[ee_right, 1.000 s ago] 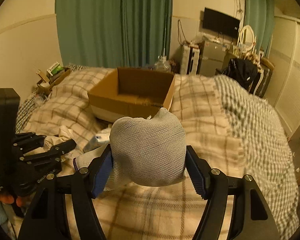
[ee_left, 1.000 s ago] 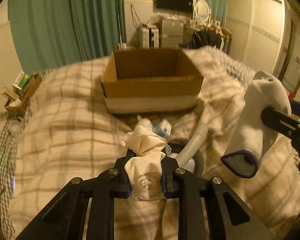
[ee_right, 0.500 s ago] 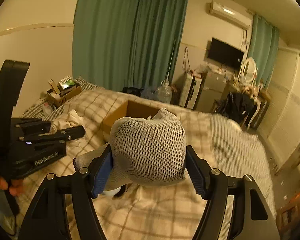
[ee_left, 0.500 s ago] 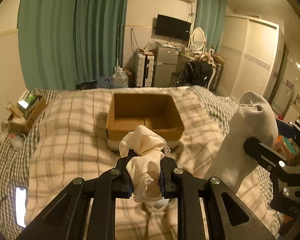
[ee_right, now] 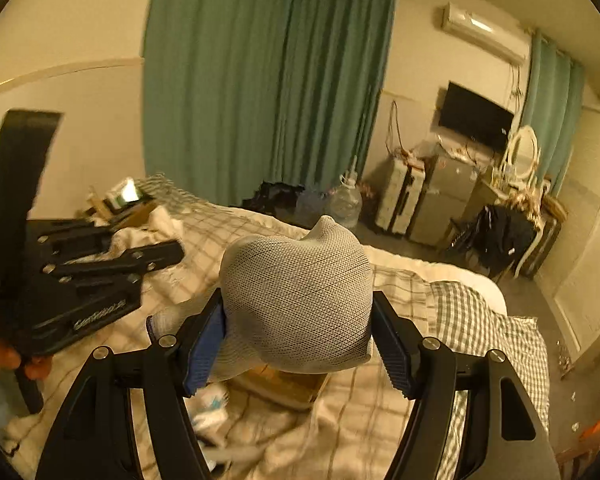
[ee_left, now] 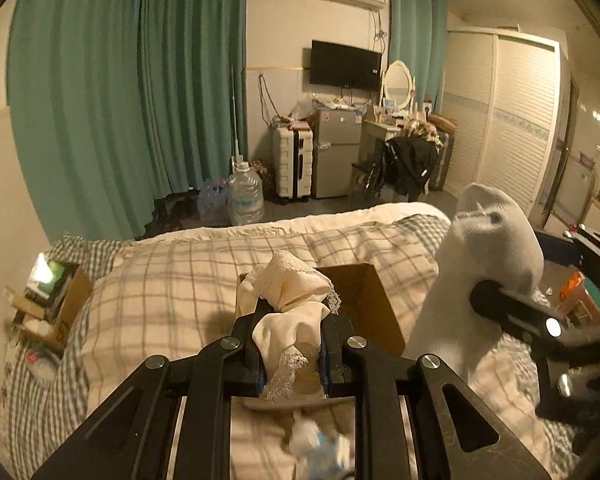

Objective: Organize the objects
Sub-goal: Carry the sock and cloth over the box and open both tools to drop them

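My left gripper is shut on a cream lace-trimmed sock and holds it high above the bed. My right gripper is shut on a white mesh sock; the sock also shows in the left wrist view, hanging to the right. The open cardboard box sits on the checked blanket below, partly hidden behind the cream sock; in the right wrist view only a corner of the box shows under the white sock. The left gripper appears at the left of the right wrist view.
A small white-and-blue bundle lies on the checked blanket near me. A carton of odds and ends sits at the bed's left edge. Beyond the bed stand a water jug, suitcase, fridge and chair.
Both grippers have risen well above the bed with their socks held. The box now looks smaller and lower in both views, and more of the room shows.
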{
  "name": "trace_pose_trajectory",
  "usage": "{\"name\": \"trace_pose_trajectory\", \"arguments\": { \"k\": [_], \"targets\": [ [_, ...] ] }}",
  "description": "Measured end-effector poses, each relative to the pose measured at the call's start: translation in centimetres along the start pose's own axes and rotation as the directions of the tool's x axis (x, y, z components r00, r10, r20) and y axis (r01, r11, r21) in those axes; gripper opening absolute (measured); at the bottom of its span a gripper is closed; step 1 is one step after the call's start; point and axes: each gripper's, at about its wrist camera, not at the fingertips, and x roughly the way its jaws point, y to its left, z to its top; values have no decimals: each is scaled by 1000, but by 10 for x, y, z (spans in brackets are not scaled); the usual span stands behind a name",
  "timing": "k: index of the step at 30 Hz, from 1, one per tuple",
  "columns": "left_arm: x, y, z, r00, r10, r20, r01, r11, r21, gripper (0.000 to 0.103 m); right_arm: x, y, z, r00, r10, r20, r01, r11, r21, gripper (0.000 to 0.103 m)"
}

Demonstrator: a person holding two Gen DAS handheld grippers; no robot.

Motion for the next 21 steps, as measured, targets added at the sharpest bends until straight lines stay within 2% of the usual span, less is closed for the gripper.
{"name": "trace_pose_trajectory", "arguments": {
  "k": [4, 8, 11, 14, 15, 16, 18, 19, 21],
  "targets": [
    [64, 7, 2, 999, 8, -46, -8, 1000, 8, 19, 61, -23, 5, 999, -2, -55, 4, 999, 32, 69],
    [116, 12, -8, 996, 6, -85, -5, 1000, 7, 19, 126, -31, -5, 994, -1, -109, 4, 1000, 30, 69],
    [142, 14, -18, 995, 9, -101, -7, 1000, 28, 19, 160, -39, -19, 991, 44, -124, -36, 997, 65, 69],
    [157, 16, -25, 993, 15, -116, -11, 1000, 29, 23, 180, -45, -32, 992, 54, -118, -42, 994, 100, 73],
    [161, 17, -28, 992, 12, -129, -9, 1000, 26, 31, 185, -48, -36, 991, 52, -120, -38, 992, 117, 76],
    [162, 19, -29, 991, 11, -135, -8, 1000, 23, 45, 187, -50, -39, 991, 56, -118, -41, 991, 126, 81],
    [160, 22, -30, 991, 26, -133, -25, 1000, 6, 66, 185, -54, -40, 990, 85, -110, -70, 988, 141, 88],
    [156, 23, -31, 992, 33, -126, -33, 999, -3, 69, 179, -57, -40, 991, 93, -100, -77, 986, 149, 89],
    [143, 21, -30, 993, 31, -115, -32, 999, -6, 70, 166, -60, -36, 993, 87, -82, -73, 985, 155, 90]
  ]
}}
